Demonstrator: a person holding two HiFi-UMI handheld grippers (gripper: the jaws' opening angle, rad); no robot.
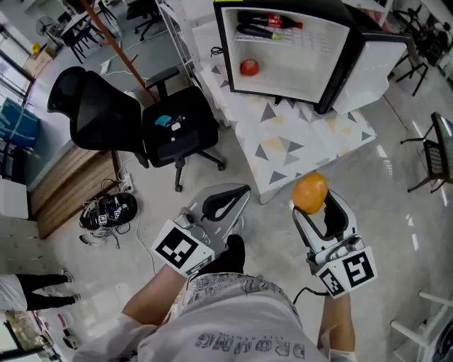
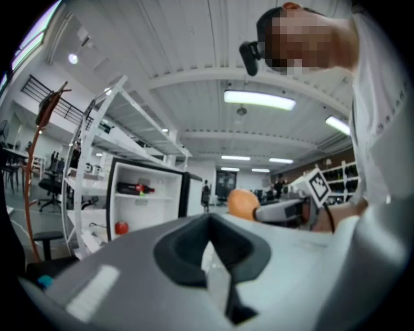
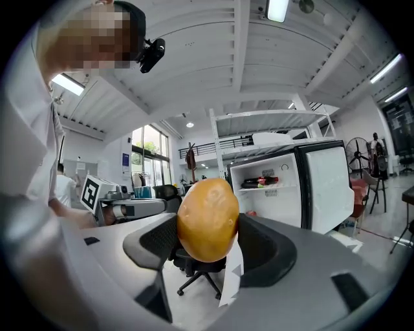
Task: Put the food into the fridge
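While the right gripper [image 1: 315, 206] carries: its jaws are clenched on a round, smooth orange-yellow fruit [image 1: 310, 191], pinched by its sides between the dark pads and bulging out past the tips.
Left gripper [image 1: 239, 196]: jaws pressed together with nothing between them, near the right jaws, on their left.
Step in hand: the carry, by my reading. The fruit is gripped and up in the air, but not yet at the fridge.
Fridge: a small white fridge with a black frame [image 1: 304, 58], door swung open. It lies straight ahead of both pairs of jaws and well apart from them, on a white mat with grey and yellow triangles [image 1: 304, 141].
Upper shelf: a dark bottle with a red label [image 1: 272, 21] lies on its side. Just beside it is a long dark item [image 1: 253, 32]; I cannot tell what it is.
Lower compartment: one small round red fruit [image 1: 248, 67] on the side further from the right jaws; the rest looks bare.
Next move calls for: pushing the right jaws forward through the opening and into the bare part of the lower compartment, clear of the red fruit. The pads should part only once the fruit rests on the floor, since a smooth round thing may roll.
Off the path: a black office chair [image 1: 170, 127], out beyond the left jaws.
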